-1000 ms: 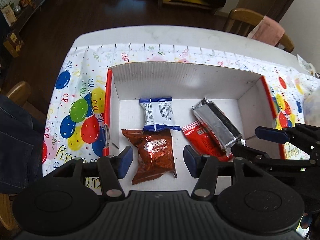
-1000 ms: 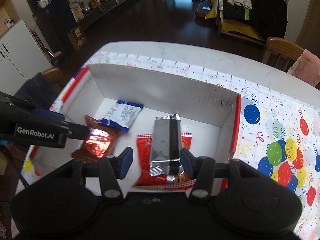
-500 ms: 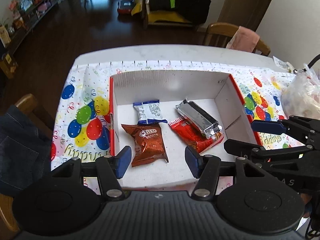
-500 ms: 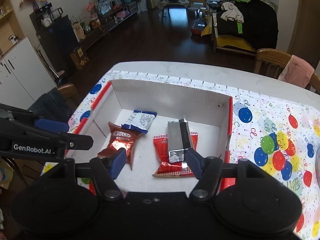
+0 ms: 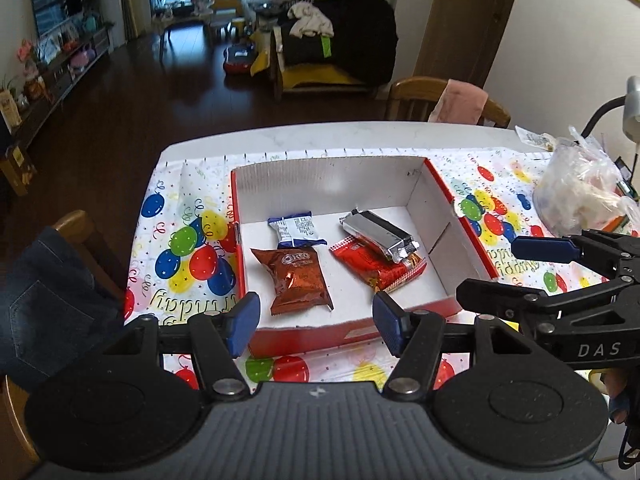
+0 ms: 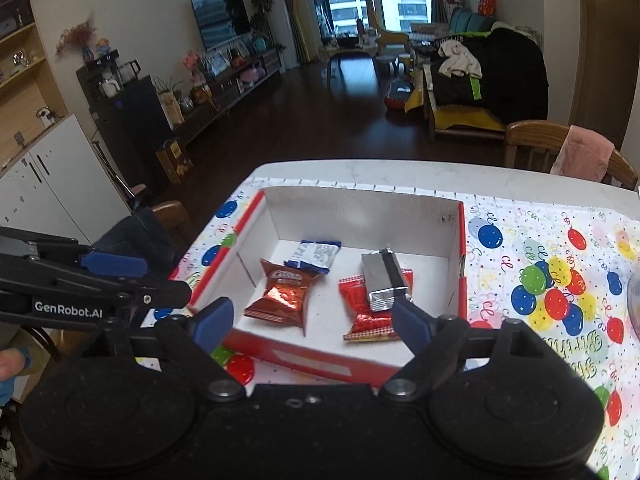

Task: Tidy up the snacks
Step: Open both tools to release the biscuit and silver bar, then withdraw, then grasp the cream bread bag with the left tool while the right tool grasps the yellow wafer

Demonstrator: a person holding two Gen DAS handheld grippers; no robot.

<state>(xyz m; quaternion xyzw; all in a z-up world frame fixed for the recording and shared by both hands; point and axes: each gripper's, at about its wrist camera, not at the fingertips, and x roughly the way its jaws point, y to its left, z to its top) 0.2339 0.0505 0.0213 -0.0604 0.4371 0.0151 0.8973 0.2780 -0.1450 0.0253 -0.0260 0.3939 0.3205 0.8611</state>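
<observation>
A red-edged white cardboard box (image 5: pixel 332 176) (image 6: pixel 360 212) lies on the balloon tablecloth. Inside it lie a brown Oreo packet (image 5: pixel 296 280) (image 6: pixel 282 294), a blue and white packet (image 5: pixel 296 230) (image 6: pixel 316 254), a red packet (image 5: pixel 376 266) (image 6: pixel 366 316), and a silver packet (image 5: pixel 376 236) (image 6: pixel 382 278) resting across the red one. My left gripper (image 5: pixel 316 326) hangs above the box's near wall, its jaws opening, nothing between them. My right gripper (image 6: pixel 312 324) is also over the near wall, jaws opening wide and empty. Each gripper shows at the other view's edge.
A clear plastic bag (image 5: pixel 580 192) of items sits on the table at the right. Wooden chairs stand at the far side (image 6: pixel 536 148) and at the left, one draped with dark jeans (image 5: pixel 44 300). The balloon tablecloth (image 6: pixel 552 280) covers the table.
Both grippers have pulled back and up from inside the box to above its near wall. The right jaws have spread clearly wider; the left jaws opened slightly. The packets lie where they were.
</observation>
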